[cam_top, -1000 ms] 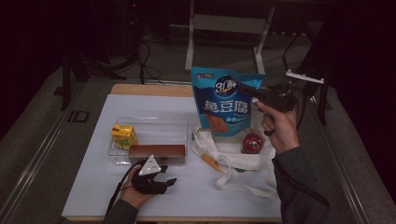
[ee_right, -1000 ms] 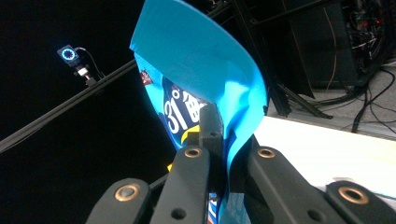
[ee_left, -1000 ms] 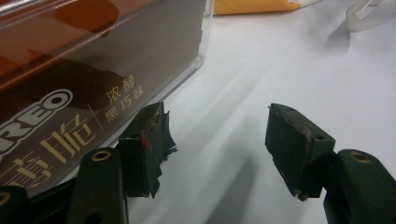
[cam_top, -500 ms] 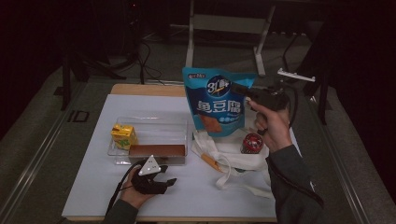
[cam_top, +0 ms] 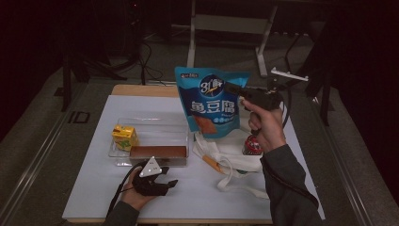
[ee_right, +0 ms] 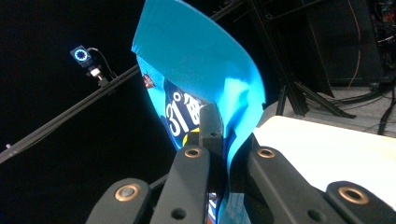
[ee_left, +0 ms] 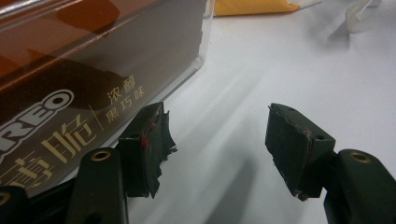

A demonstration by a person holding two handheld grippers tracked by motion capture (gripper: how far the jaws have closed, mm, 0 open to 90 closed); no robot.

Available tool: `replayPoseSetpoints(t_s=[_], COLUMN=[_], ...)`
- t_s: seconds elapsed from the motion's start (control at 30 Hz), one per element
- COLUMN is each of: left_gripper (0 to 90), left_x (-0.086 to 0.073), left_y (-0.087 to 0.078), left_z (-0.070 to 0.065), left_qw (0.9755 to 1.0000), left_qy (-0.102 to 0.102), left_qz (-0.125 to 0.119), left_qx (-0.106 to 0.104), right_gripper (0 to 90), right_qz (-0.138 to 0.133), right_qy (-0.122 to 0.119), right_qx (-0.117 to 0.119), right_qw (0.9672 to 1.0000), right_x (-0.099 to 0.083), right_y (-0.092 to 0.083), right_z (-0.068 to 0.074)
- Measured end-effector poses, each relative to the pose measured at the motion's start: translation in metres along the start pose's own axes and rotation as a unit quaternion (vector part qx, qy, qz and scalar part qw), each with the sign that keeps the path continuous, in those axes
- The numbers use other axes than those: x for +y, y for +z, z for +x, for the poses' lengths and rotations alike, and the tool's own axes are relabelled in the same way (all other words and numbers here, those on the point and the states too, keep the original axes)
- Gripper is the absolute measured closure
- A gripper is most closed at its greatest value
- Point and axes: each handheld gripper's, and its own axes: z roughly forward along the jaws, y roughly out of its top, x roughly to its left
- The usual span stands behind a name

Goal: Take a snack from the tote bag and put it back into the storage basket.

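A blue snack bag (cam_top: pixel 211 101) hangs in the air above the table, pinched at its top right corner by my right gripper (cam_top: pixel 234 88), which is shut on it. In the right gripper view the bag (ee_right: pixel 196 65) rises between the closed jaws of that gripper (ee_right: pixel 223 140). My left gripper (cam_top: pixel 164 181) rests near the table's front edge, open with nothing between its fingers. In the left gripper view that gripper (ee_left: pixel 217 135) stands just right of a clear plastic box (ee_left: pixel 93 60) holding a brown biscuit pack.
The clear box (cam_top: pixel 181 123) also holds a yellow drink carton (cam_top: pixel 124 136) and the brown pack (cam_top: pixel 158 151). A white cloth bag (cam_top: pixel 233 153) lies at the right with a red round item (cam_top: pixel 252 145) on it. The white table cover (cam_top: pixel 94 183) has bare room at the front left.
My right hand has carried the blue bag leftward across the table, toward the clear box. The left gripper has stayed in place.
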Motion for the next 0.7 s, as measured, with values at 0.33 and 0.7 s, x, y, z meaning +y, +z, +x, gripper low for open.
replayPoseSetpoints(t_s=[0.33,0.7], left_gripper=[38.7,38.7], left_x=[0.0,0.0], left_y=[0.0,0.0], left_z=[0.0,0.0], left_qw=[1.0,1.0], left_qy=[-0.001,-0.002], left_qz=[-0.001,-0.002], left_qx=[0.0,0.0], right_gripper=[89.1,89.1], right_qz=[-0.002,-0.002], right_qy=[0.001,-0.003], right_qx=[0.007,0.019], right_qw=[1.0,0.9998], right_x=[0.004,0.009], right_y=[0.013,0.033], right_z=[0.006,0.017])
